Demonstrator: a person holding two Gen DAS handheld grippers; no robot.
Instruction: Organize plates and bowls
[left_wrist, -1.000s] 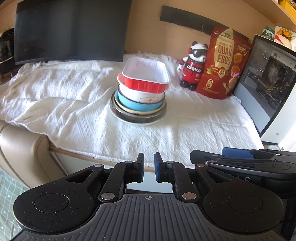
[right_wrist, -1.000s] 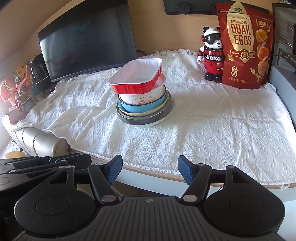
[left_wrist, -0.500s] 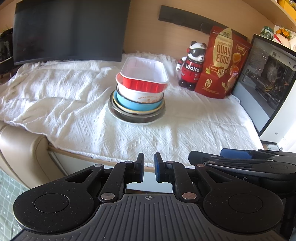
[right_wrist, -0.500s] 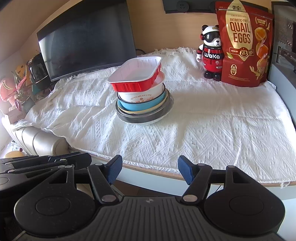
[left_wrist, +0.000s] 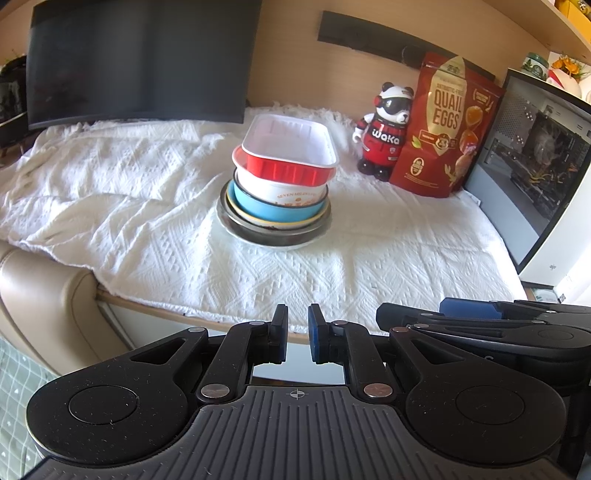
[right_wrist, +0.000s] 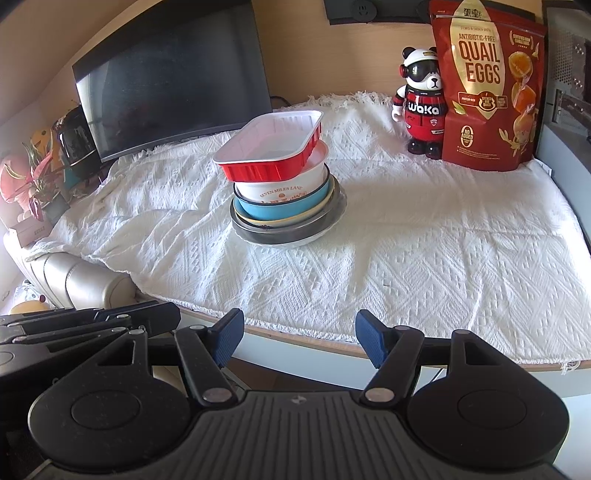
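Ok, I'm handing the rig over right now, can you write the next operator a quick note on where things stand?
Left gripper: fingers nearly together, holding nothing, back at the near table edge.
Right gripper: open wide, empty, also short of the table.
The dishes sit in one stack mid-table on the white cloth: red foil tray on top, slightly askew, then white bowl, blue bowl, a yellow-rimmed dish and a metal pan at the bottom.
Done: everything appears stacked; no loose dishes in view.
Left: maybe square up the tray. Panda figure and quail egg bag stand behind on the right.
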